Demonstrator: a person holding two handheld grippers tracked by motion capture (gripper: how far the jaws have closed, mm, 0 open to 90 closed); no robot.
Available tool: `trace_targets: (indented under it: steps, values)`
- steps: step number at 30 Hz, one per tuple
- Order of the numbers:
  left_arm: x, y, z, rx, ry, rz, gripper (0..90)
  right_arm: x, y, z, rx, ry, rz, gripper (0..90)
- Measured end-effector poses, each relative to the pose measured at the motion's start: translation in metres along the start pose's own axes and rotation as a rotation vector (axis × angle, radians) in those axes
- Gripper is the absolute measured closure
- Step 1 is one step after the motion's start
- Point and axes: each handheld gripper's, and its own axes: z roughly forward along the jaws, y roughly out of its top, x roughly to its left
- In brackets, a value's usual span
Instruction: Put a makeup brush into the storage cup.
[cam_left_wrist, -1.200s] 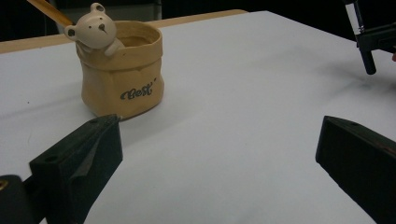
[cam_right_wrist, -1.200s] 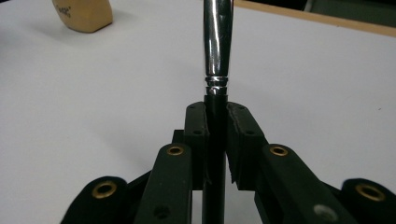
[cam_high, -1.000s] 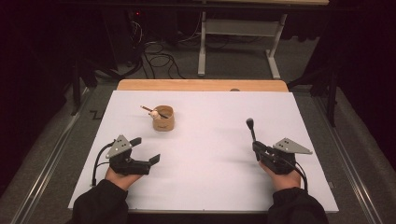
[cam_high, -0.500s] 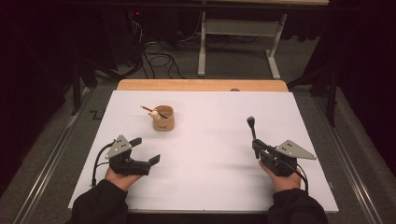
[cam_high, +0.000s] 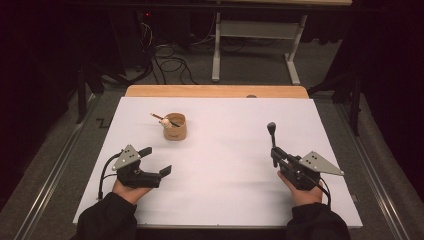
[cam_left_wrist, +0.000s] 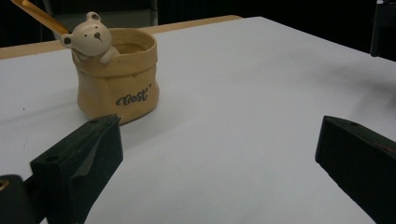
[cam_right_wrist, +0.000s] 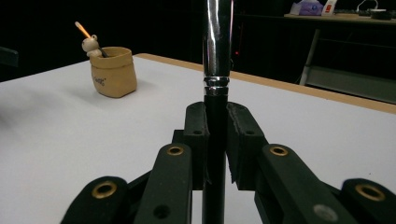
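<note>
A tan pot (cam_high: 175, 126) with a small bear figure (cam_left_wrist: 91, 37) on its rim stands at the table's left centre, a wooden stick (cam_high: 159, 117) leaning out of it. Near the front left, my left gripper (cam_high: 156, 160) rests open, its jaws wide apart and empty, aimed at the pot (cam_left_wrist: 119, 79). At the front right, my right gripper (cam_high: 275, 154) is shut on the black handle of a brush (cam_high: 271, 131), which stands nearly upright. The right gripper view shows the brush's silver ferrule (cam_right_wrist: 218, 42) rising above the shut gripper (cam_right_wrist: 218, 126), with the pot (cam_right_wrist: 114, 70) far off to the left.
The white table top (cam_high: 225, 165) has a wooden strip (cam_high: 215, 91) along its far edge. Beyond it are cables on the floor (cam_high: 170, 62) and a white desk frame (cam_high: 255, 30). Metal rails run along both sides of the table.
My right gripper has shifted slightly toward the near right, keeping the brush upright in its jaws. The left gripper and the pot have not moved.
</note>
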Motion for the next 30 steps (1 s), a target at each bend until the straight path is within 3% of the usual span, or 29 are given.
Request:
trace_targets:
  steps: [15, 23, 30]
  values:
    - [-0.005, 0.002, 0.004, 0.004, -0.015, 0.013, 1.7, 0.0, 0.001, 0.001, -0.01, 0.011, 0.017, 80.5]
    - [-0.014, 0.01, 0.013, -0.022, -0.054, 0.0, 2.3, 0.005, 0.002, 0.005, -0.009, 0.037, 0.003, 80.5]
    - [-0.027, 0.024, 0.021, -0.026, -0.07, 0.037, 2.8, 0.008, 0.003, 0.006, -0.009, 0.054, -0.007, 80.5]
